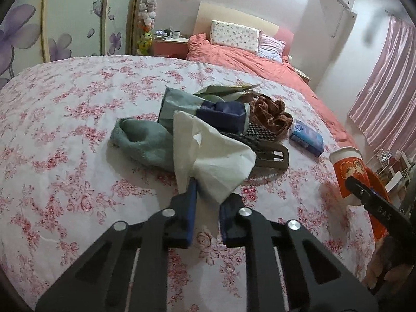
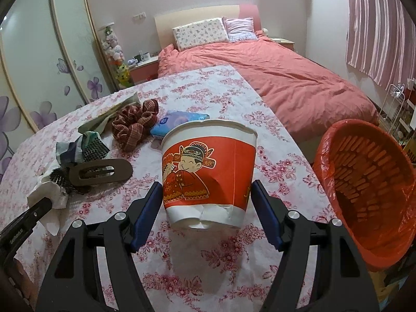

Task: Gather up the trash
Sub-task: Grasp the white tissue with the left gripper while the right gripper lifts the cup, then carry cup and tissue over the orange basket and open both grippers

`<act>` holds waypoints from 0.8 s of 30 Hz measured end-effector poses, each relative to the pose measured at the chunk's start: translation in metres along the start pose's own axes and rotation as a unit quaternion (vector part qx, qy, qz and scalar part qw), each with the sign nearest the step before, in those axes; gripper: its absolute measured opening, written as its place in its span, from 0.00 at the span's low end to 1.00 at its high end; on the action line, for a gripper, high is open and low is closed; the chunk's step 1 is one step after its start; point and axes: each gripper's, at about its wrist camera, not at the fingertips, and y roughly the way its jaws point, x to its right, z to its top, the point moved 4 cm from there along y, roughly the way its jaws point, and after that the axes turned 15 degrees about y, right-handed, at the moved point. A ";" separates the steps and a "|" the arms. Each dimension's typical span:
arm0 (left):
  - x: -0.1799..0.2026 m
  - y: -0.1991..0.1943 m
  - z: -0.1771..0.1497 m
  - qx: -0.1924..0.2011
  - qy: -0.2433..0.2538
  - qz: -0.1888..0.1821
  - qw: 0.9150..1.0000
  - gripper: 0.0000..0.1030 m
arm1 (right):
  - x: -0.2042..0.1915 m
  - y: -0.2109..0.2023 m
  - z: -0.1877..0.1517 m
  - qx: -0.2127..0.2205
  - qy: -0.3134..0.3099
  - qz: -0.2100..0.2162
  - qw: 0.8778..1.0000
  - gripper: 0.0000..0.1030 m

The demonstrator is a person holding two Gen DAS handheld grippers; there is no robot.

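A bedroom: a bed (image 2: 286,78) with a salmon-pink duvet runs toward a pale headboard, with floral pillows (image 2: 199,32) at its head, a wardrobe (image 1: 65,26) with purple flower panels to one side and pink striped curtains (image 2: 377,26) to the other. In front of the bed stands a tabletop (image 2: 221,91) under a white cloth printed with pink roses.

The landmark is the red-and-white paper cup (image 2: 208,174), printed with a cartoon figure, dented near its base. It sits between the fingers of the right tool (image 2: 206,213), whose blue pads press its two sides, so the tool holds the cup. Just past the cup's far rim lies a blue tissue pack (image 2: 179,123); beside that, a brown plaid scrunchie (image 2: 135,127). Further from the cup toward the wardrobe are a brown hair clip (image 2: 101,173), a dark brush, a teal sock (image 1: 143,143) and folded paper packaging. Beside the cup on the curtain side, off the tabletop's edge, stands an orange basket (image 2: 369,189) lined with an orange bag.

The left tool (image 1: 208,202) reaches level over the tabletop, its fingers narrowed around a crumpled white tissue (image 1: 208,153), which it grips at the lower edge.
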 end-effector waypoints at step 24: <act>0.042 -0.083 0.040 0.099 0.028 -0.032 0.994 0.10 | 0.002 -0.067 0.019 0.067 0.001 0.034 0.997 0.67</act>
